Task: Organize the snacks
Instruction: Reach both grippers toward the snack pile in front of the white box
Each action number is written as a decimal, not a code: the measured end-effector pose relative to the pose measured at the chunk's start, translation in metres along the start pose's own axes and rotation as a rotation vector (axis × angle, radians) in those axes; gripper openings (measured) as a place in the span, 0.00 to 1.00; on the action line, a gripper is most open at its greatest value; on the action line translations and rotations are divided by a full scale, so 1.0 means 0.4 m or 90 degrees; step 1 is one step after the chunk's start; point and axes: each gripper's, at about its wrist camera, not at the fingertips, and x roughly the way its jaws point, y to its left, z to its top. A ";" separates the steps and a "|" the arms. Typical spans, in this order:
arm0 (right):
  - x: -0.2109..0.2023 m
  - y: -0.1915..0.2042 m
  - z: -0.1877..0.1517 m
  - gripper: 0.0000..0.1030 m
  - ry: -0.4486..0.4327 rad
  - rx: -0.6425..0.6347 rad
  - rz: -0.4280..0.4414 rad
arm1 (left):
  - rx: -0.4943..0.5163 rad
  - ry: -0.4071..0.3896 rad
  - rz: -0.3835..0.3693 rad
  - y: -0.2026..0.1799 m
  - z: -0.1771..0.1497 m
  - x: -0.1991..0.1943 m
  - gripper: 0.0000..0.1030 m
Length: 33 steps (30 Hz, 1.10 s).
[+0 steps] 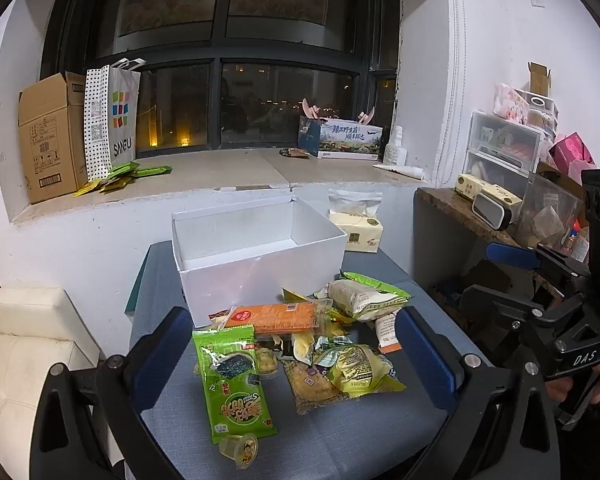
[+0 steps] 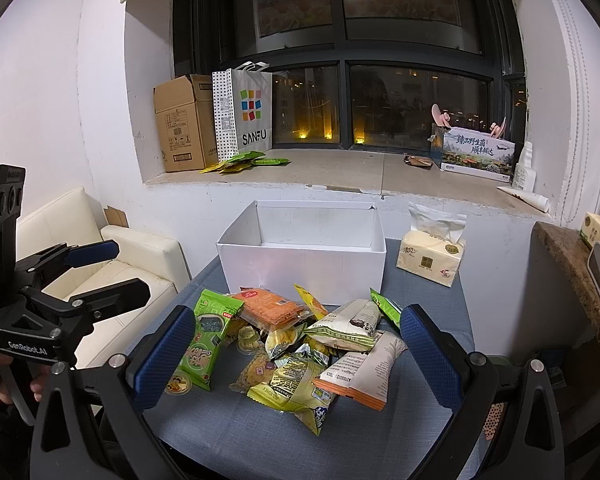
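Since both tools stand wide with nothing between their pads, the step in hand looks to be the first pick, and it would go best on a packet at the edge of the heap rather than one buried in it. The left tool (image 1: 296, 356) hangs above the near side of the snack pile (image 1: 312, 344), its fingers straddling the heap without touching it. The green seaweed packet (image 1: 232, 384) lies just inside its left finger, flat on the blue surface (image 1: 340, 440) and overlapped by little — a fair first target, taken by its long edges so the film does not crumple. The right tool (image 2: 296, 356) frames the same pile from the other side; the white-and-orange packet (image 2: 364, 372) lies just inside its right finger, and a small jelly cup (image 2: 178, 384) sits near its left one. The white box (image 1: 256, 256), open and bare inside, stands just beyond the pile, straight ahead of both tools — a short carry forward over its near wall.
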 end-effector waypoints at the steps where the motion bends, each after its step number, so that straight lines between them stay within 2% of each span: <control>1: 0.001 0.001 0.000 1.00 0.000 0.000 0.001 | 0.002 0.002 0.001 0.000 0.000 0.000 1.00; 11: 0.010 -0.037 -0.009 1.00 0.005 0.015 -0.001 | 0.001 0.002 -0.004 -0.002 -0.005 0.006 1.00; 17: 0.055 -0.138 -0.010 1.00 0.018 0.001 -0.055 | -0.007 0.007 -0.008 0.009 -0.008 0.010 1.00; 20: 0.136 -0.217 -0.008 1.00 0.065 -0.001 -0.071 | -0.009 0.012 -0.014 0.009 -0.014 0.017 1.00; 27: 0.387 -0.389 -0.035 1.00 0.204 0.009 -0.043 | -0.017 0.026 -0.013 0.018 -0.028 0.037 1.00; 30: 0.504 -0.442 -0.060 1.00 0.282 0.018 -0.014 | -0.024 0.035 -0.010 0.028 -0.037 0.048 1.00; 33: 0.576 -0.469 -0.078 1.00 0.324 0.043 0.034 | -0.035 0.047 -0.005 0.044 -0.050 0.063 1.00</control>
